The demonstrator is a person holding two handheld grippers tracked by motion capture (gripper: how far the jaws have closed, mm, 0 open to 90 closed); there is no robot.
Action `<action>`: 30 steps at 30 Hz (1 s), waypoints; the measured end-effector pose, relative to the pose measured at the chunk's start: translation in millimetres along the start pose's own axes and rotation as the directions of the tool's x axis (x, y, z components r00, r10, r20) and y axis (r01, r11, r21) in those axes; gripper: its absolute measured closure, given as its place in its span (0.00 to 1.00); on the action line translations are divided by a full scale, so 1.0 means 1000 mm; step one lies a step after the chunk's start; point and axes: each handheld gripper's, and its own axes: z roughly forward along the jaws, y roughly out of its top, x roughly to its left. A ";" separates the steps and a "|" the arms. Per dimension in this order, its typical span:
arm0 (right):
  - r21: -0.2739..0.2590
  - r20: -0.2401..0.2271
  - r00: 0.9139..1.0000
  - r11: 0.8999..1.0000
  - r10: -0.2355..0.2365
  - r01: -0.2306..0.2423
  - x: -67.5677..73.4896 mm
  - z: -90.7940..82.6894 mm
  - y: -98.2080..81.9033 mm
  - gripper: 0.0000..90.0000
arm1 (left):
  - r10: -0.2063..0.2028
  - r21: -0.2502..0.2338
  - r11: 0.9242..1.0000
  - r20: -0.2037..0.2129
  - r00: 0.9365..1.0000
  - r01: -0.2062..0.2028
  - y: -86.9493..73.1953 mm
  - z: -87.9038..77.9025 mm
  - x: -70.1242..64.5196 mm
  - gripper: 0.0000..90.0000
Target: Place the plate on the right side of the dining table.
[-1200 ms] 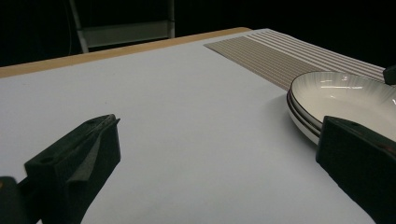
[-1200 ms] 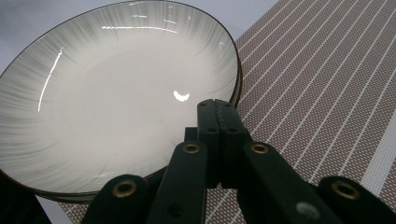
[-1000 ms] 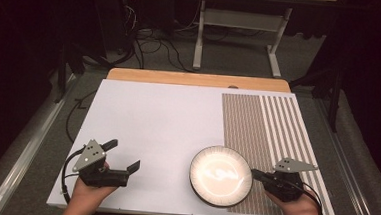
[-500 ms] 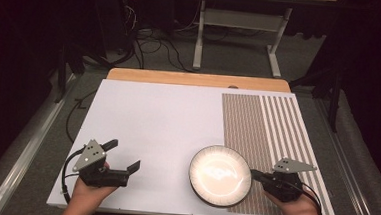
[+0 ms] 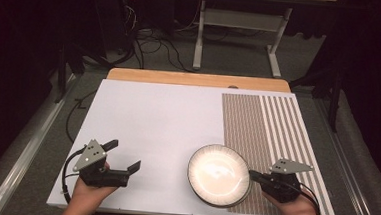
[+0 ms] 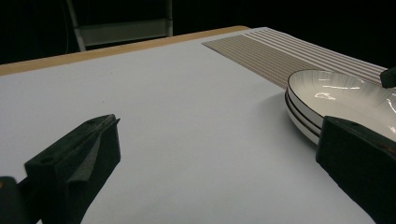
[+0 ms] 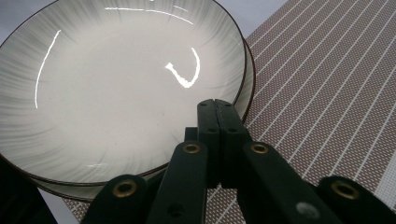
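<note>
Two white plates with dark rims lie stacked at the near edge of the white board, half on the brown striped placemat. My right gripper is shut, its jaws pressed together, and its tips reach over the right rim of the top plate. I see nothing between the jaws. My left gripper stands open and empty over the bare board at the near left, pointing toward the plates from a distance.
A wooden table edge shows behind the board. Beyond it are a dark floor with cables and a metal table frame. A metal rail runs along the left side.
</note>
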 end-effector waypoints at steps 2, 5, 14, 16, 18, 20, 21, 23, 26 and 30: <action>-0.001 -0.002 1.000 1.000 -0.001 0.001 0.000 0.000 0.000 1.00 | -0.001 0.001 1.000 0.000 1.000 0.001 0.000 0.000 0.000 0.01; 0.000 -0.003 1.000 1.000 -0.004 0.004 0.001 0.001 0.000 1.00 | -0.001 0.000 1.000 0.000 1.000 0.001 0.000 0.000 0.000 0.01; 0.009 -0.028 0.999 0.999 -0.033 0.033 0.009 0.009 0.003 1.00 | -0.002 0.000 1.000 0.002 1.000 0.002 0.000 0.001 0.000 0.01; 0.014 -0.027 0.999 0.999 -0.037 0.038 0.011 0.010 0.004 1.00 | -0.001 -0.001 1.000 0.001 1.000 0.001 0.000 0.001 0.000 0.01; 0.013 -0.030 0.999 0.999 -0.043 0.043 0.011 0.011 0.004 1.00 | -0.002 0.000 1.000 0.003 1.000 0.002 0.000 0.001 0.000 0.01; 0.013 -0.030 0.999 0.999 -0.045 0.046 0.012 0.011 0.004 1.00 | 0.002 -0.002 1.000 0.005 1.000 -0.002 0.000 0.002 -0.003 0.01; 0.015 -0.030 0.999 0.999 -0.044 0.045 0.012 0.011 0.004 1.00 | 0.010 0.003 1.000 0.008 1.000 -0.010 0.000 0.003 -0.004 0.01; 0.013 -0.030 0.998 0.999 -0.046 0.047 0.012 0.011 0.004 1.00 | 0.021 0.007 1.000 0.018 1.000 -0.021 0.001 0.005 -0.008 0.01; 0.013 -0.030 0.999 0.999 -0.045 0.046 0.012 0.011 0.004 1.00 | 0.026 0.004 1.000 0.033 0.999 -0.026 0.004 0.008 -0.013 0.01; 0.013 -0.028 0.999 0.999 -0.044 0.044 0.012 0.012 0.004 1.00 | 0.025 -0.009 1.000 0.040 0.999 -0.024 0.016 0.013 -0.017 0.01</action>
